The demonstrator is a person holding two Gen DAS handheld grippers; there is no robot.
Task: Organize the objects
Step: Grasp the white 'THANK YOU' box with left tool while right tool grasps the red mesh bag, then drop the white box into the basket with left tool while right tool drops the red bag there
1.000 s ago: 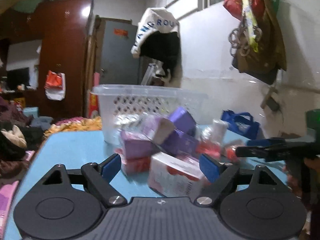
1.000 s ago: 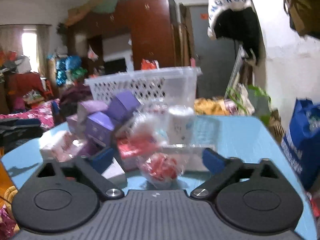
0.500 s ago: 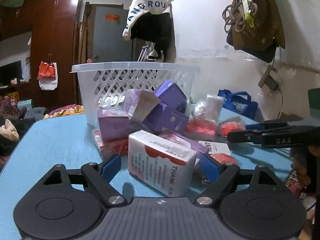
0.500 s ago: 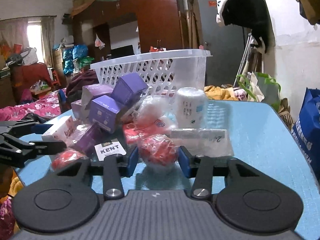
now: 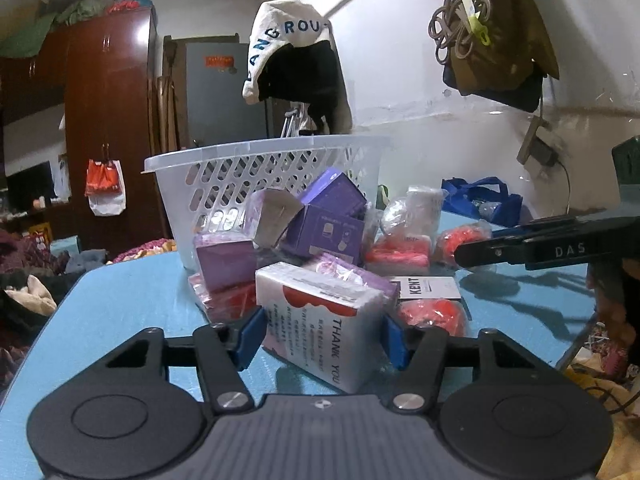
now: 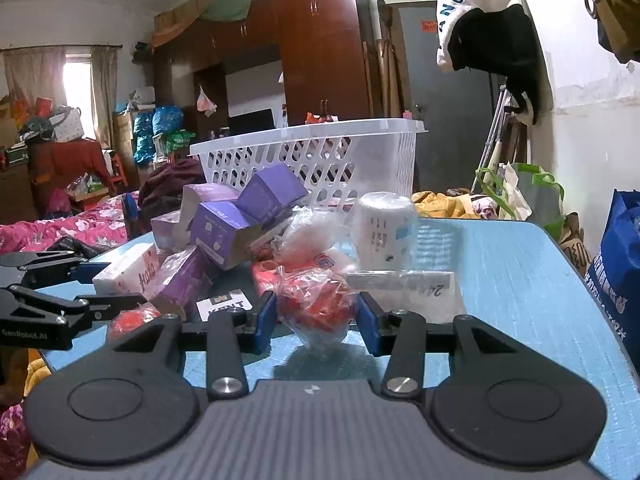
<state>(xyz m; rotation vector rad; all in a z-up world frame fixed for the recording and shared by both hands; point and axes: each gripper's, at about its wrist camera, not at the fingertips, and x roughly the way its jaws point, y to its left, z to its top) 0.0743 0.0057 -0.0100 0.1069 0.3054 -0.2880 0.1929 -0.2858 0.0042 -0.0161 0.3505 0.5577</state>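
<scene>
Right, blue table in a cluttered bedroom: dark wood wardrobe, grey door, white wall with a hanging cap. White lattice basket sits at the far side of the table, with the pile of purple boxes, red packets and a KENT pack just in front of it. My left gripper is closing around the white "THANK YOU" box; blue pads at both its sides, box on the table. My right gripper is clamped on a clear-wrapped red packet. Only the right view shows the window, pink bedding and a white roll. Only the left shows bags hung on the wall.
</scene>
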